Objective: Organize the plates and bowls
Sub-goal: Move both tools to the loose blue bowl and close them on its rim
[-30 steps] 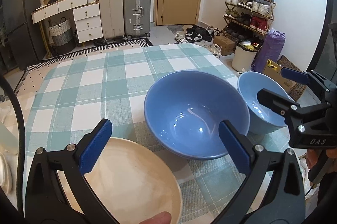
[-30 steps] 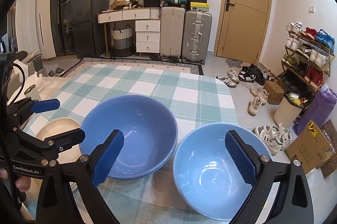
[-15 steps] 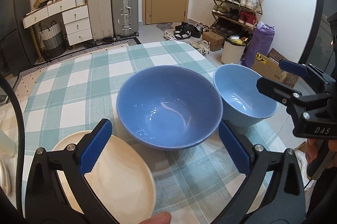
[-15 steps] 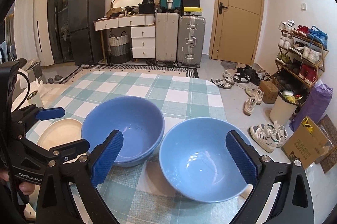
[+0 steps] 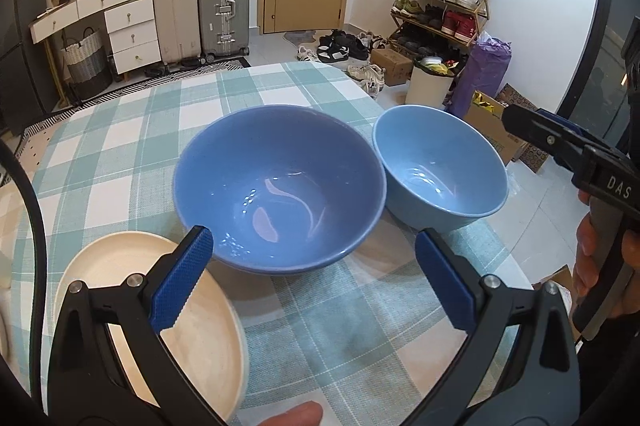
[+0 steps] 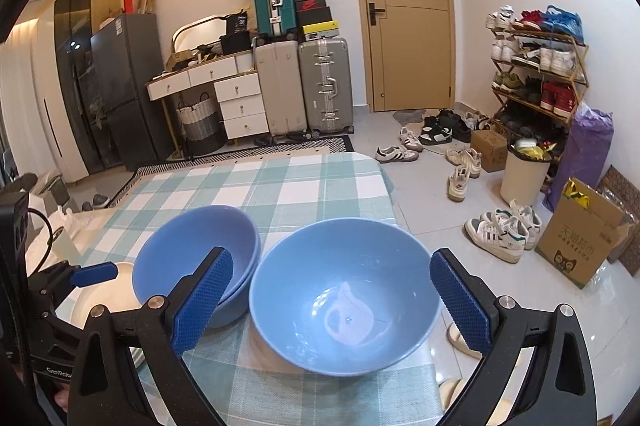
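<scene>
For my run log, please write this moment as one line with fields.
left gripper: open, empty | right gripper: open, empty | darker blue bowl, lighter blue bowl, cream plate: on table, not stacked

Your darker blue bowl (image 5: 280, 186) sits upright, rim touching the lighter blue bowl (image 5: 440, 170) (also upright, at the table edge); cream plate (image 5: 160, 326) lies flat beside it.

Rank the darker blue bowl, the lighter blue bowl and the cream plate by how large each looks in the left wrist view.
1. Darker blue bowl: widest rim in this view.
2 and 3. Lighter blue bowl and cream plate: not ranked. The plate lies nearer the camera and is partly hidden behind the left hand-held gripper, so its size is unsure.
</scene>
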Demonstrator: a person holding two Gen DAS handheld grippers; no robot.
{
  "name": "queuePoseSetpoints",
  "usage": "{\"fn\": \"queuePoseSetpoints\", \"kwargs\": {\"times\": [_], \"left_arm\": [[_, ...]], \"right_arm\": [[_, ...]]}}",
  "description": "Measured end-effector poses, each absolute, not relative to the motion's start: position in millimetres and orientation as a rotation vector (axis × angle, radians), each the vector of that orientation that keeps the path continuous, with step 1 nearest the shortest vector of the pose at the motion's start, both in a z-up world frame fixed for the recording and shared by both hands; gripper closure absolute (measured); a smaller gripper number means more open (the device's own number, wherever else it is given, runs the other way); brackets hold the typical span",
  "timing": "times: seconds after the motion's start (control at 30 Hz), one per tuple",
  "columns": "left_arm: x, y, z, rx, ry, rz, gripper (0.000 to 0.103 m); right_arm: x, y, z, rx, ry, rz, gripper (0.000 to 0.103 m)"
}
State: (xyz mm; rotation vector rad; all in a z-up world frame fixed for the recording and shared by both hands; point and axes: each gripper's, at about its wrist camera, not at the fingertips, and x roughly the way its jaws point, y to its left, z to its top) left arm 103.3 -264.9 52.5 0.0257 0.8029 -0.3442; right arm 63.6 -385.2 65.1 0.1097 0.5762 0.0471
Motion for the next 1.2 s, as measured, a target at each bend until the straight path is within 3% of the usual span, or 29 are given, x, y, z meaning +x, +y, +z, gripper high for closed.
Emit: {"fn": "queuePoseSetpoints", "kwargs": {"times": [0.23,0.9,1.2], "left_arm": [[106.2,-281.3,51.5,-0.007,0.821,-0.41,0.003],[124.5,-337.8,39.8,-0.075,0.921,-0.558,0.029],[141.3,-362.0,34.9,-0.066,0.941,-0.528,0.033]], "right_arm": [[59.7,-404.3,64.0,0.123,0.584,0.022,0.002],[77.4,-450.4,43.9,0.225,0.675,-0.051,0.002],[83.3,-461.1,29.4,0.261,0.711,-0.049,0.004]]}}
